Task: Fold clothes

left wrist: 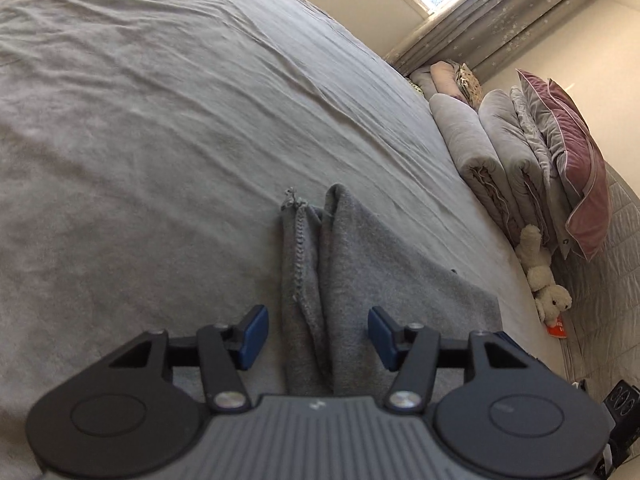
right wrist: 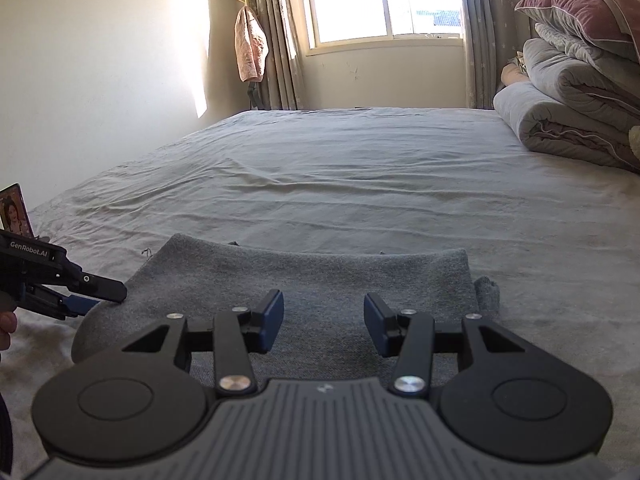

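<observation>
Right under my right fingers [right wrist: 324, 326] lies the grey garment [right wrist: 320, 276], flat on the bed [right wrist: 360, 184]. I think it lies spread out like that so it can be folded neatly. My right fingers are partly open, with a gap between the blue pads. They hold nothing, and I cannot tell if they touch the cloth below them.

Off to the left of my right fingers I can see my left fingers [right wrist: 94, 298] at the rounded left edge of the garment. In the left wrist view, my left fingers [left wrist: 318, 332] are also partly open. A bunched fold of the grey garment [left wrist: 340, 280] runs right through the gap between them. The pads do not press on it, so nothing is gripped. I think this fold sits there because this edge is the one to pick up or let go for the fold.

Past the garment, ahead of my fingers, the bed sheet is wrinkled and bare. To the right of my right fingers, further back, rolled grey quilts [right wrist: 568, 108] are stacked by the bed head, with a purple pillow [right wrist: 584, 4] on top. A soft white toy [left wrist: 544, 280] lies beside them. Furthest away are the window [right wrist: 384, 0] and its curtains [right wrist: 280, 32]
</observation>
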A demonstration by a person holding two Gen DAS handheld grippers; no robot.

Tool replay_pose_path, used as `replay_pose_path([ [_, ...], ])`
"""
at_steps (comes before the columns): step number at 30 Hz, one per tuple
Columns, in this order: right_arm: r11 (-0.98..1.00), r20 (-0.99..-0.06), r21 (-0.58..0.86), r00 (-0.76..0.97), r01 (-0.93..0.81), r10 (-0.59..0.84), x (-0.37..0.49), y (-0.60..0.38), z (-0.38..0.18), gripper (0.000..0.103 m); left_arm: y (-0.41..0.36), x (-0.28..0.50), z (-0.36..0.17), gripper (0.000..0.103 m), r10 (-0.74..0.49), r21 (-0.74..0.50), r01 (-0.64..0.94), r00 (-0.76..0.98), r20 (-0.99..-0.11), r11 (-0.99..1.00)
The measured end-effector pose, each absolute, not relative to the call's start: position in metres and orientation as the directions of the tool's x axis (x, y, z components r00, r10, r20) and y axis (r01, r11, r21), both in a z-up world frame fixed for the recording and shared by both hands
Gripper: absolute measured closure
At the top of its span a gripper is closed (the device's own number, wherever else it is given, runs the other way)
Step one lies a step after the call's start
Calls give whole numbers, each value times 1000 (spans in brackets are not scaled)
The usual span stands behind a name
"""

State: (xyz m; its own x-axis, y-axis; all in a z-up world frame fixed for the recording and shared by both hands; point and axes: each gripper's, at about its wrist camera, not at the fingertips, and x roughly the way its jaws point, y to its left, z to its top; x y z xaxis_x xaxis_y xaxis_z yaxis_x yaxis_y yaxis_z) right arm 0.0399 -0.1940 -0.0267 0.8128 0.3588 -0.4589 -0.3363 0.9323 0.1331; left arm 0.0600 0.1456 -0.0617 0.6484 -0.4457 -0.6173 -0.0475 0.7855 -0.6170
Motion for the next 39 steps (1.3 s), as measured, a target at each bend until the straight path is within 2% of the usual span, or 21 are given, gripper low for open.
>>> replay_pose_path([
  [5,934,-467,139,810,-329,355,44,-184,-31,55,144,64,-66,47,-495,-641,-1,635,-594,768],
  [7,933,-467,133,810,-334,356,45,-180,-31,59,141,64,-68,47,-505,-640,18,632,-588,768],
  [10,937,-466,109,816,-330,342,45,-173,-32,75,138,63,-70,61,-502,-637,23,637,-585,771],
  [12,942,-476,102,816,-321,329,47,-169,-33,82,137,63,-71,76,-507,-648,20,640,-577,761],
  [17,937,-537,110,773,-333,337,54,-161,-45,93,135,56,-63,82,-506,-654,43,672,-541,756],
  [25,942,-518,120,790,-313,329,46,-156,-41,93,126,55,-40,83,-525,-695,59,703,-481,716],
  [29,943,-526,110,787,-315,324,43,-151,-43,89,111,56,-22,83,-538,-697,92,709,-456,711],
  [34,950,-483,144,818,-277,312,32,-158,-27,89,95,55,-7,84,-563,-703,139,713,-417,697],
  [39,932,-563,159,746,-325,356,30,-154,-41,89,79,59,1,84,-568,-694,159,713,-411,702],
])
